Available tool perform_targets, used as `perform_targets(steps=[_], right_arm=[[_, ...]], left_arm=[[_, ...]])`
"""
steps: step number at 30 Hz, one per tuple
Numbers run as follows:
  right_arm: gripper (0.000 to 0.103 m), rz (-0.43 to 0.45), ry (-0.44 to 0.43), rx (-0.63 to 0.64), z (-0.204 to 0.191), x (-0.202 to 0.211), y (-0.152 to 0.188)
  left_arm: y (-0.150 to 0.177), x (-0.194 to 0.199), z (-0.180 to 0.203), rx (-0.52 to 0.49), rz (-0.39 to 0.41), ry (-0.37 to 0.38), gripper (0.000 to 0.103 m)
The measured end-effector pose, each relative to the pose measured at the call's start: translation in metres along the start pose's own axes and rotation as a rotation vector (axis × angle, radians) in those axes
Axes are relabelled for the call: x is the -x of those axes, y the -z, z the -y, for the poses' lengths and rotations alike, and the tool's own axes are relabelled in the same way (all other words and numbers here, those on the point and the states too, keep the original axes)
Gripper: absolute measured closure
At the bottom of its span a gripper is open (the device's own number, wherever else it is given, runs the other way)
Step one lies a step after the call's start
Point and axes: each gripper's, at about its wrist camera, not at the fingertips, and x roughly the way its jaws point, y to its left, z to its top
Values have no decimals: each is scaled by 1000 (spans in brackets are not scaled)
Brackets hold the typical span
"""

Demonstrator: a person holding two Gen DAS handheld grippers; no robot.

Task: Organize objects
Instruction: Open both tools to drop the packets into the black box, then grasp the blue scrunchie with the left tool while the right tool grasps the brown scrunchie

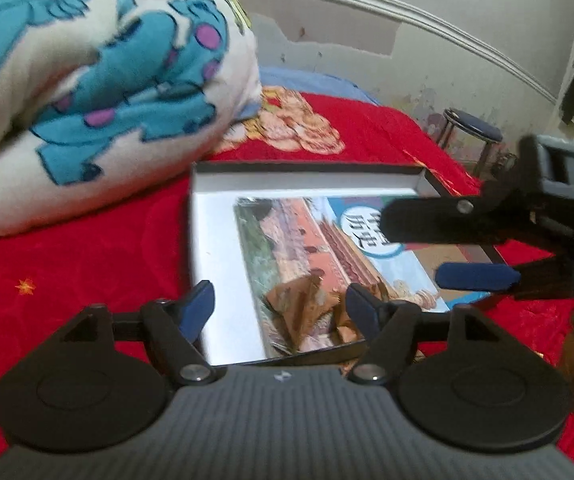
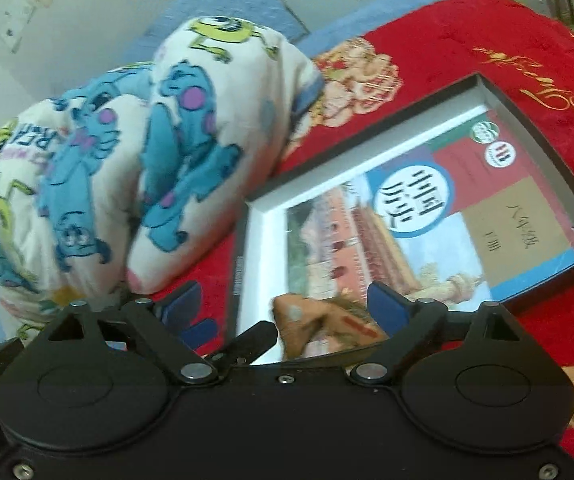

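A shallow black box [image 1: 427, 172] with a white inside lay on the red bedspread [image 1: 87, 256] of the bed. Inside the box a textbook [image 1: 327, 248] lay flat, its cover showing a red palace building and a blue circle with Chinese characters. In the right wrist view the same textbook [image 2: 447, 216] filled most of the box [image 2: 535, 128], with a bare white strip of the box floor along its left side. At the near end of the book lay a crumpled brown wrapper [image 1: 303, 312], on top of the cover; the same brown piece [image 2: 319, 328] was seen just in front of the right gripper.

The left gripper [image 1: 279, 300] was above the near edge of the box. Its fingers [image 1: 199, 300] were spread wide and held nothing; the wrapper was seen between them but they did not touch it. The right gripper [image 1: 439, 248] came in from the right side above the textbook, also with its fingers apart and empty. In its own view the right gripper [image 2: 283, 304] showed blue pads [image 2: 387, 304] wide open over the near end of the box.

A folded fleece blanket [image 1: 99, 80] with blue cartoon monsters lay on the bed to the left of the box, near its left wall. A round stool [image 1: 471, 128] stood beside the bed by the wall.
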Motion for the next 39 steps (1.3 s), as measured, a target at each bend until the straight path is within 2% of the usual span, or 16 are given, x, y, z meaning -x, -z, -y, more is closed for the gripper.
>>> perform_targets(steps=[5,8,13,18,22,25,30,35,39], right_arm=[[10,37,-19,29,-17,25,4],[5,100,-9,68,-28,49,5],[1,176,9,124,-41,92,11],[0,250,16,65,-35,124,22],[0,252,10,58,-34,129,27],[0,255,7,50,-33,133,32],[0,254,8,-3,-23,136,41],[0,257,46,-27,-7,140,50],[0,238,69,-87,11,142,50]], left_arm=[[-5,33,-5,16,65,-20,15],[-6,55,-5,13,113,-36,13],[-6,89,-8,69,192,-42,10],[2,118,-8,106,235,-10,4],[21,133,-5,113,236,7,1],[30,141,0,87,240,-17,0],[35,147,3,73,248,-25,0],[37,160,-2,68,266,-31,0],[40,166,-11,67,247,0,0]])
